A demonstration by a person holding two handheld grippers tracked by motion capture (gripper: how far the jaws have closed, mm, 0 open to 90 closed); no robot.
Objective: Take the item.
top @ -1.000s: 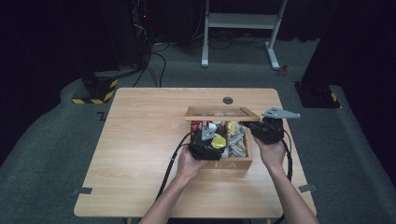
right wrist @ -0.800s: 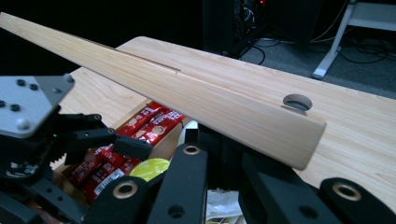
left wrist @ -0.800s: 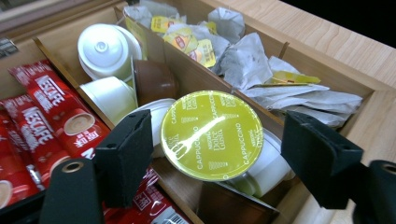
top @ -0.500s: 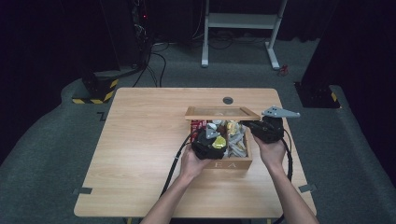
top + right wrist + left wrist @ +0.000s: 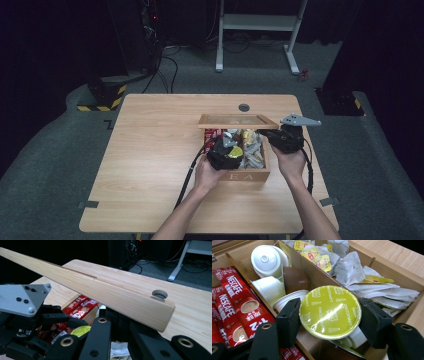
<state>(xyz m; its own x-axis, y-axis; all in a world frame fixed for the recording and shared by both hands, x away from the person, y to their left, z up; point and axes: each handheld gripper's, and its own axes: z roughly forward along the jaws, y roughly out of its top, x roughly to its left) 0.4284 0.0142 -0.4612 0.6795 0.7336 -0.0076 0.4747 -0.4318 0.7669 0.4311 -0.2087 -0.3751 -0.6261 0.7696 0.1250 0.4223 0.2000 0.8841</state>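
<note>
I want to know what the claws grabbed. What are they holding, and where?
The left gripper pinches a yellow-lidded capsule by opposite edges of its rim. The right gripper holds up the box lid, gripped at its edge.

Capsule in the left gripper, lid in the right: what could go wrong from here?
The left gripper pinches the yellow-lidded capsule only at its foil rim, so it might slip or tilt when moved. It hangs close over the wooden divider and the white capsules and could catch on them. The right gripper props the box lid; if that grip slips, the lid may drop onto the left gripper.
</note>
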